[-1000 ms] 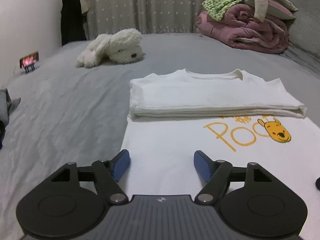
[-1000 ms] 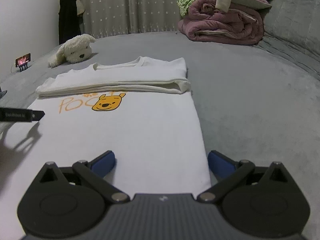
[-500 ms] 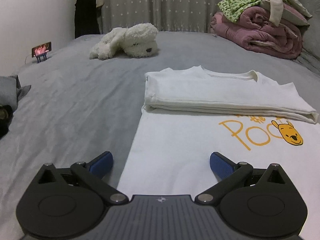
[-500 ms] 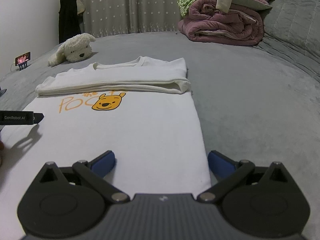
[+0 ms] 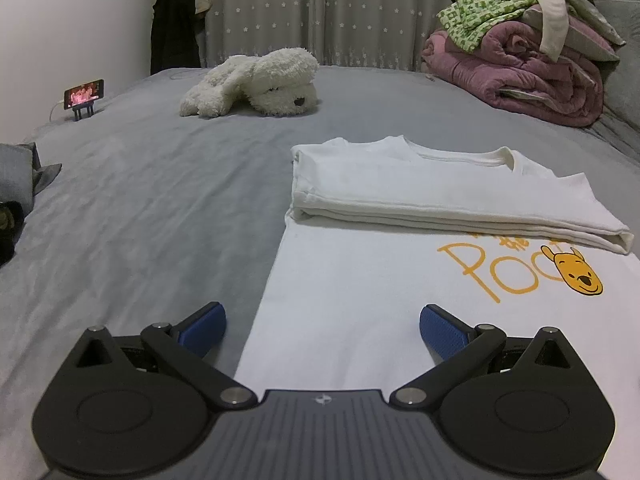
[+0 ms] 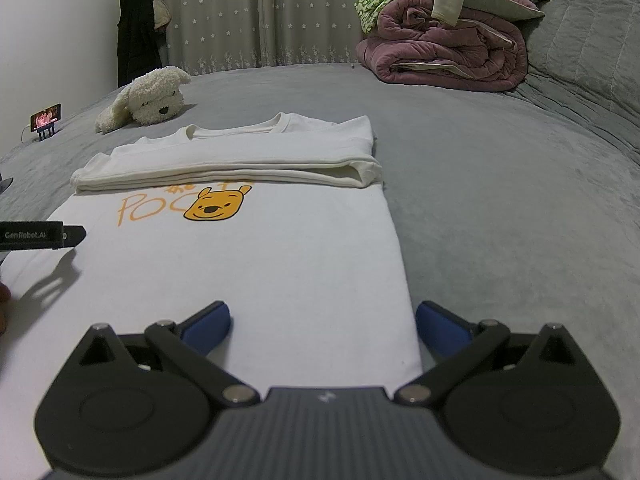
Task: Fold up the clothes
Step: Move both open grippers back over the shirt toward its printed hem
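Both sets of jaws stand wide apart, gripping nothing: the left gripper [image 5: 320, 330], just opened, straddles the white T-shirt's [image 5: 360, 304] left edge, the right gripper [image 6: 322, 326] its right edge. The shirt lies on the grey bed [image 5: 160, 208], top part folded over. Only the right view shows the other gripper's tip above the shirt.

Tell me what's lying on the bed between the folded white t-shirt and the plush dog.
Nothing: in the left wrist view, only bare grey bedspread runs from the white t-shirt up to the plush dog.
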Tool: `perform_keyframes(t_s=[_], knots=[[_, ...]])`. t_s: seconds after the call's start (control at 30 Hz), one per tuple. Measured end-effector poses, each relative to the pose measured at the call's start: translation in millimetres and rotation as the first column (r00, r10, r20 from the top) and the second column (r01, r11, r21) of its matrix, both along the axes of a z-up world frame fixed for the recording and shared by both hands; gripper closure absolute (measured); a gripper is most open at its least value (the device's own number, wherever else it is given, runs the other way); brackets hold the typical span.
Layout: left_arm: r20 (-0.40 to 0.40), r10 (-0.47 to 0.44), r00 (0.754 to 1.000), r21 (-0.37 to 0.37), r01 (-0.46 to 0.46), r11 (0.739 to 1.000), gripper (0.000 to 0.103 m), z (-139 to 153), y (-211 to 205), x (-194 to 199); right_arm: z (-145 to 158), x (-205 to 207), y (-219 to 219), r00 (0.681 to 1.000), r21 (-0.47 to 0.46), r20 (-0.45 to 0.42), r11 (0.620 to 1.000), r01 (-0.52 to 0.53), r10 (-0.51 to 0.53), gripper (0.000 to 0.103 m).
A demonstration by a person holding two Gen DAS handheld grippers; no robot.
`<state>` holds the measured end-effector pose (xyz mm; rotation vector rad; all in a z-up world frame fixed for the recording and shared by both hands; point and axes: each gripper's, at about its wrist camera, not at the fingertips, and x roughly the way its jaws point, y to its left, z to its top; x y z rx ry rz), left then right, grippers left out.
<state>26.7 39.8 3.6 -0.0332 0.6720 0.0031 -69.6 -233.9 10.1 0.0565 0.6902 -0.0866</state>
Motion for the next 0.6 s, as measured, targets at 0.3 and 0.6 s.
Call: perform_keyframes(t_s=[0.3,0.6], knots=[[-0.010,-0.002,1.000,-0.009,0.002,1.000,0.000,0.1,0.3,1.0,0.0,0.0,-0.1,1.000,0.000,0.000,1.000,0.000,0.000,0.000],[-0.015,-0.002,1.000,0.010,0.002,1.000,0.000,-0.2,-3.7,2.4,0.1,-0.1,-0.3,1.000,0.000,0.000,1.000,-0.001,0.001,0.000]])
